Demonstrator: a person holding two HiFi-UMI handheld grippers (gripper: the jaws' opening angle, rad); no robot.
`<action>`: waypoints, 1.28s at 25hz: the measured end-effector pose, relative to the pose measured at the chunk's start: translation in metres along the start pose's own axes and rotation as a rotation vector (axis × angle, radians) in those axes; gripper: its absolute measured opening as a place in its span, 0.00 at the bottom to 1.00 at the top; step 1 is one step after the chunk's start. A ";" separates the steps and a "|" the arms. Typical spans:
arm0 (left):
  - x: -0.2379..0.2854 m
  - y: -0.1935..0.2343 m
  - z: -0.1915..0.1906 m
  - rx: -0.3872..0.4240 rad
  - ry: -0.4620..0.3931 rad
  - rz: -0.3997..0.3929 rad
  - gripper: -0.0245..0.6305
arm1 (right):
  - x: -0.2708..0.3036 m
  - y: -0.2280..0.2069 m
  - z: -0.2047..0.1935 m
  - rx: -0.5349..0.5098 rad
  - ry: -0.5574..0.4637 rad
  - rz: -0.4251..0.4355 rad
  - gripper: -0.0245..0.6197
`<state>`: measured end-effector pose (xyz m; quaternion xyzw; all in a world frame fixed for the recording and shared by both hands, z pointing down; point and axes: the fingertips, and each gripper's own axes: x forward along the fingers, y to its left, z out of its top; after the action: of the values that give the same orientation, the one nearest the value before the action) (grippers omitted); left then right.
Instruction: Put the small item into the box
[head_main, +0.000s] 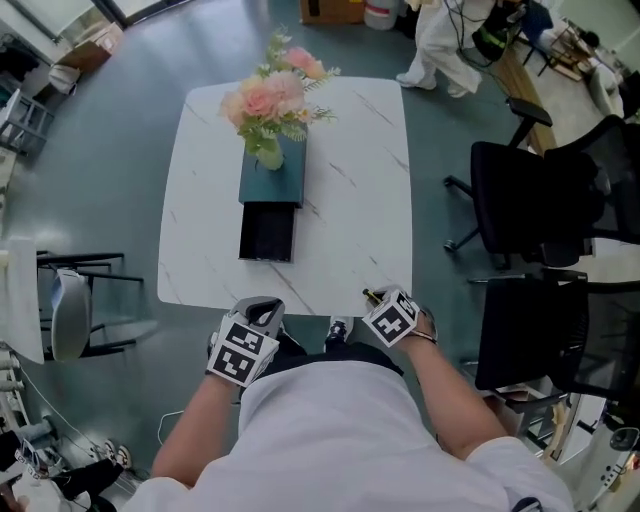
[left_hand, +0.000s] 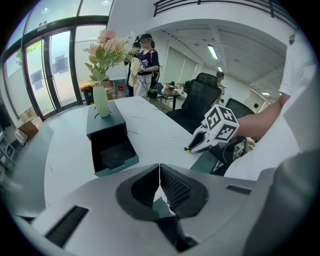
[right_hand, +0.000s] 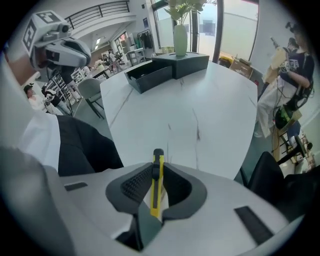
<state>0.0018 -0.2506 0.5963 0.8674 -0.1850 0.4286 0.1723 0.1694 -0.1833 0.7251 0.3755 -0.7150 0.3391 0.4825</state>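
The right gripper (right_hand: 157, 167) was closed on a yellow utility knife (right_hand: 156, 187). The knife stood on edge between the jaws, and its black tip reached out past them, just over the near edge of the white desk (head_main: 350, 220). The left gripper (left_hand: 160, 169) had its jaws pressed together with nothing between them. It hung at the same near edge, to the left of the right gripper and apart from it. Straight ahead of the left gripper, well apart, the dark teal box (head_main: 270, 180) lay on the desk, with its drawer (head_main: 267, 232) drawn out toward the grippers and open upward. A vase (head_main: 268, 152) with pink flowers (head_main: 272, 95) stood on top of the box, behind the drawer. From the right gripper the box was ahead and to the left, and plain desk surface lay between the two. The right edge of the desk ran ahead and to the right of the right gripper, and beyond that edge black office chairs (head_main: 545, 200) stood on the floor.
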 end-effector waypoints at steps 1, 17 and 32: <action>0.000 0.004 0.002 -0.002 0.001 -0.006 0.06 | -0.003 0.000 0.004 0.012 -0.005 0.000 0.16; -0.020 0.102 0.018 0.080 -0.022 -0.109 0.06 | -0.021 0.009 0.143 0.155 -0.229 -0.094 0.16; -0.050 0.189 0.001 0.046 -0.061 -0.108 0.06 | 0.007 0.050 0.286 -0.197 -0.217 -0.151 0.16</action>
<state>-0.1142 -0.4071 0.5816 0.8926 -0.1330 0.3962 0.1694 -0.0001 -0.4022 0.6383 0.4135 -0.7625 0.1876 0.4609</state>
